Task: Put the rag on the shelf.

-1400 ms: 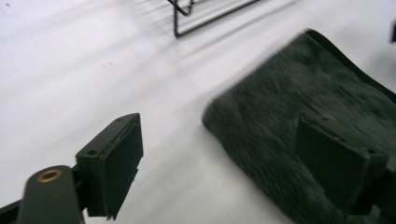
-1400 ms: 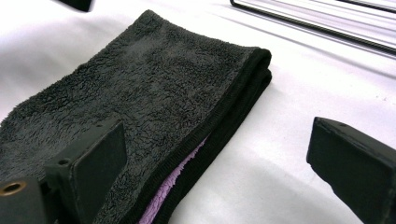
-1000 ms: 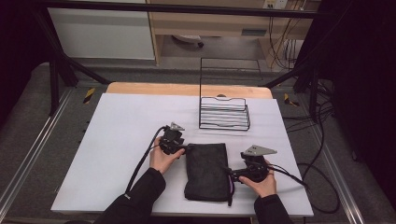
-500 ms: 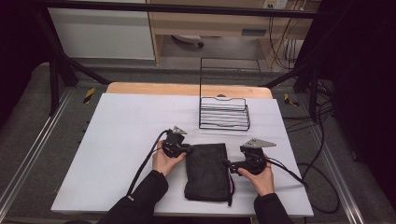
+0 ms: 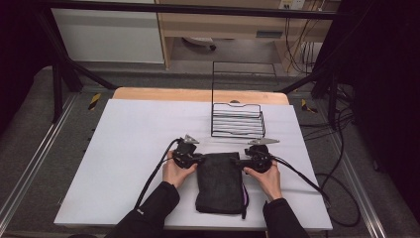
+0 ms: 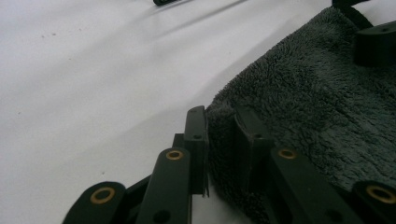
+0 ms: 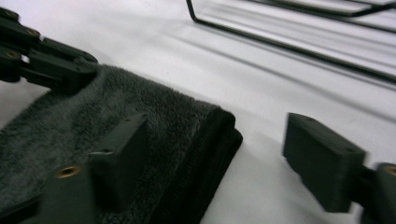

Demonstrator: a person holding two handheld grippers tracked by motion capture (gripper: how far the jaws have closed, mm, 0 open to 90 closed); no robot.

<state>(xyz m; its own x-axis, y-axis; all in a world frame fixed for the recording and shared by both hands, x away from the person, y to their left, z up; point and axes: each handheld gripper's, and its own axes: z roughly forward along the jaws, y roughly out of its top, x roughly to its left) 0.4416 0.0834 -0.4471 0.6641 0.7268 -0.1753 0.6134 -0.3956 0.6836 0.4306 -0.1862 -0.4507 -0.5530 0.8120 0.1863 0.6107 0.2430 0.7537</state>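
- High view: a folded dark towel (image 5: 221,181) lies on the white bench (image 5: 124,148), near its front edge, before the wire rack (image 5: 237,120); the left claw (image 5: 196,159) and right claw (image 5: 241,161) meet its far corners.
- Left gripper view: the left claw (image 6: 220,140) is clamped on the towel's (image 6: 317,102) corner.
- Right gripper view: the right claw (image 7: 219,154), jaws just closing, stands apart astride the towel's (image 7: 154,126) other corner, not yet pinching.

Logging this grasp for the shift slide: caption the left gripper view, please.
Left gripper pinching the corner of the folded dark grey towel on the white table.
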